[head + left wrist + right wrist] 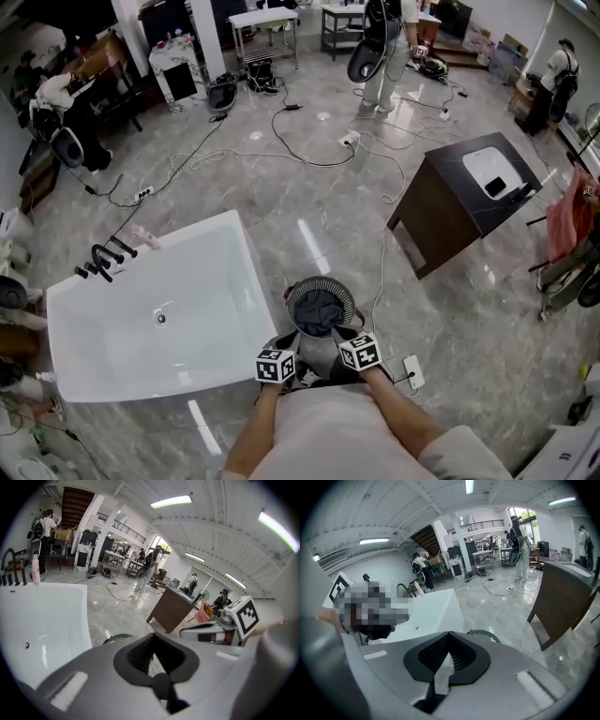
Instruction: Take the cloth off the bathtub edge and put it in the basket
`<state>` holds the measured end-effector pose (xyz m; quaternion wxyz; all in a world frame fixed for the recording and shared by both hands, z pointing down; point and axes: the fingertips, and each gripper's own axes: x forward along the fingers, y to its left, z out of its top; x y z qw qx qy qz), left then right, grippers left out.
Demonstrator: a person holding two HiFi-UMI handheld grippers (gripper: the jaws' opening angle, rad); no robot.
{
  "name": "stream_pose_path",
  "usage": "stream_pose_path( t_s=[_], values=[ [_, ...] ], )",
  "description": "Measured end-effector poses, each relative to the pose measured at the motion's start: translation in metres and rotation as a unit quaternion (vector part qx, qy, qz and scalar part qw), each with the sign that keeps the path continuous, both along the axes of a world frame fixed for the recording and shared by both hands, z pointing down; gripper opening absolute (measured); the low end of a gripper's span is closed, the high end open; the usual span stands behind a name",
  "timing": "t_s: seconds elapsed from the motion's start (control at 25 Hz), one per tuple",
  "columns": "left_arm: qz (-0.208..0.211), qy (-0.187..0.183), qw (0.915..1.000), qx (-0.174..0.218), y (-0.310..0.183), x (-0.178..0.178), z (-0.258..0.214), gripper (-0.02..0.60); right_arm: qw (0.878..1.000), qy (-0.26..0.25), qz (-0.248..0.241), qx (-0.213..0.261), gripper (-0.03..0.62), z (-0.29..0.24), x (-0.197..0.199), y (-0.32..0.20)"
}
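A dark cloth (pixel 319 311) lies bunched inside the round slatted basket (pixel 345 292), which stands on the floor just right of the white bathtub (pixel 141 356). The bathtub edge is bare. Both grippers are held close to the person's body, just on the near side of the basket. My left gripper (pixel 284 345) is shut with nothing in it, and so is my right gripper (pixel 341 332). In the left gripper view the shut jaws (pixel 152 638) hide most of the basket (pixel 116 639). In the right gripper view the basket rim (pixel 486 635) shows past the shut jaws (pixel 449 638).
A dark wooden vanity (pixel 441 211) with a white sink stands to the right. Cables (pixel 309 155) run across the marble floor and a power strip (pixel 413 371) lies by my right arm. A black faucet (pixel 101 260) sits on the tub's far-left rim. People stand at the back.
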<state>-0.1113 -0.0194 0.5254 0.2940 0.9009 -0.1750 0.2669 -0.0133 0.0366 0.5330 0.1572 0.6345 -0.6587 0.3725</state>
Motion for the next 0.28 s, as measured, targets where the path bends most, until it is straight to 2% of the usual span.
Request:
stream_pose_path(
  t_s=[0.28],
  values=[
    [-0.008, 0.003, 0.9999, 0.010, -0.0038, 0.0014, -0.0075, 0.057, 1.000, -0.006, 0.000, 0.006, 0.002, -0.0031, 0.0020, -0.0025]
  ],
)
